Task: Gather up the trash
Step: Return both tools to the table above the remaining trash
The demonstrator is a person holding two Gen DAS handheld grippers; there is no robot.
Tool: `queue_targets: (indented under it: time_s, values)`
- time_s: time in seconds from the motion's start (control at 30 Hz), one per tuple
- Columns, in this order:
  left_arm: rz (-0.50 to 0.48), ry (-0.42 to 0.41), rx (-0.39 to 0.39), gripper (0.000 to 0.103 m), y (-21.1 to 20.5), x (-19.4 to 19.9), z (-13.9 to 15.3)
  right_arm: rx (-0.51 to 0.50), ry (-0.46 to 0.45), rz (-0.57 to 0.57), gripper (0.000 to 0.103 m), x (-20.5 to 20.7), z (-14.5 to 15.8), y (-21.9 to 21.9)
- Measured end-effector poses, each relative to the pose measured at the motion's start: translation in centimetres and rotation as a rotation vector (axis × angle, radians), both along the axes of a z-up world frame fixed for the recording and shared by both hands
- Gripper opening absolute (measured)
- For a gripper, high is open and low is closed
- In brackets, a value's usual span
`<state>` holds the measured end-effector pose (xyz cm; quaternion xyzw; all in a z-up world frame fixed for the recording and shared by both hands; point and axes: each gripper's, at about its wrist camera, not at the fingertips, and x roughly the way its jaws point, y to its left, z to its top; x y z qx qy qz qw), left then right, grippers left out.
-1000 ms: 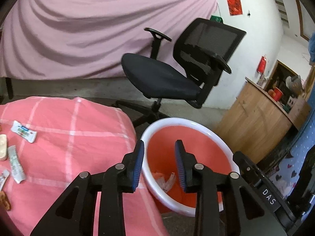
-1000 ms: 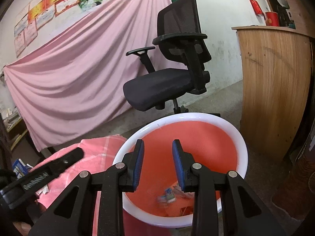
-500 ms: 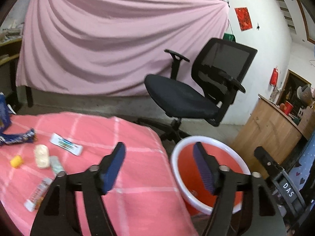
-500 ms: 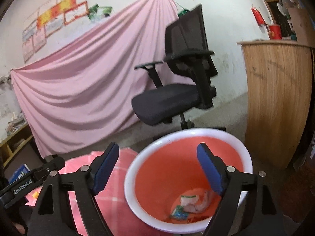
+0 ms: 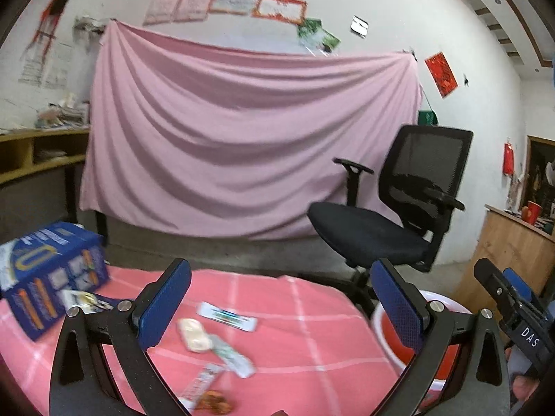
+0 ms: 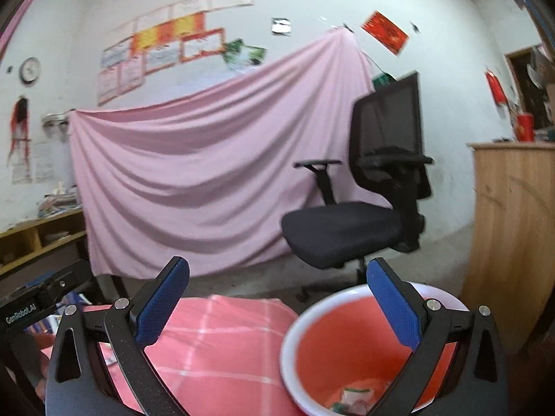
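Pink-checked counter (image 5: pixel 295 329) carries the remaining wrappers (image 5: pixel 229 350) just below and between the left gripper (image 5: pixel 284 308)'s wide, empty fingers, nearer than the right gripper (image 6: pixel 277 308), also wide, above the red bin (image 6: pixel 347 346).

The trash (image 6: pixel 350 398) down in the red basin (image 6: pixel 312 312) blurs beyond telling, and the wrappers (image 5: pixel 229 350) on the pink cloth (image 5: pixel 305 339) smear unreadable.
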<state>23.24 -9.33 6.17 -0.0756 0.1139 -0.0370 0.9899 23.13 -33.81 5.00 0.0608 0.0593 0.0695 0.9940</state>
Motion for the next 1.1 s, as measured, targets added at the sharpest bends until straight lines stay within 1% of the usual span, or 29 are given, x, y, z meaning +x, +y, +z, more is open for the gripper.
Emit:
queue_targets:
  time_s: [0.17, 0.33, 0.43, 0.53, 0.63, 0.83, 0.9, 1.0, 1.1]
  values:
    - [0.060, -0.046, 0.039, 0.101, 2.9, -2.3, -0.2, -0.031, -0.074, 0.069, 0.103, -0.8, 0.4, 2.8]
    - [0.113, -0.073, 0.083, 0.101, 6.0, -4.4, -0.6, -0.052, -0.142, 0.135, 0.103, -1.7, 0.6, 5.5]
    - [0.140, -0.078, 0.107, 0.101, 7.6, -5.3, -1.2, -0.073, -0.162, 0.163, 0.103, -2.2, 0.6, 6.7]
    - [0.157, -0.062, 0.113, 0.101, 9.0, -5.8, -2.0, -0.102, -0.164, 0.185, 0.103, -2.1, 0.4, 8.1]
    - [0.164, -0.036, 0.104, 0.101, 9.9, -5.8, -2.8, -0.135, -0.143, 0.198, 0.103, -1.7, 0.0, 9.3]
    - [0.181, 0.016, 0.097, 0.101, 10.9, -5.6, -4.8, -0.182, -0.072, 0.227, 0.103, -0.9, -1.4, 10.9]
    - [0.176, 0.043, 0.090, 0.101, 11.2, -5.2, -5.3, -0.195, -0.038, 0.234, 0.103, -0.4, -1.9, 11.3]
    - [0.162, 0.093, 0.057, 0.101, 12.0, -4.6, -5.6, -0.200, 0.008, 0.244, 0.103, 0.3, -2.4, 11.7]
    - [0.138, 0.144, 0.043, 0.101, 12.2, -3.7, -5.6, -0.190, 0.036, 0.261, 0.103, 0.7, -2.7, 11.8]
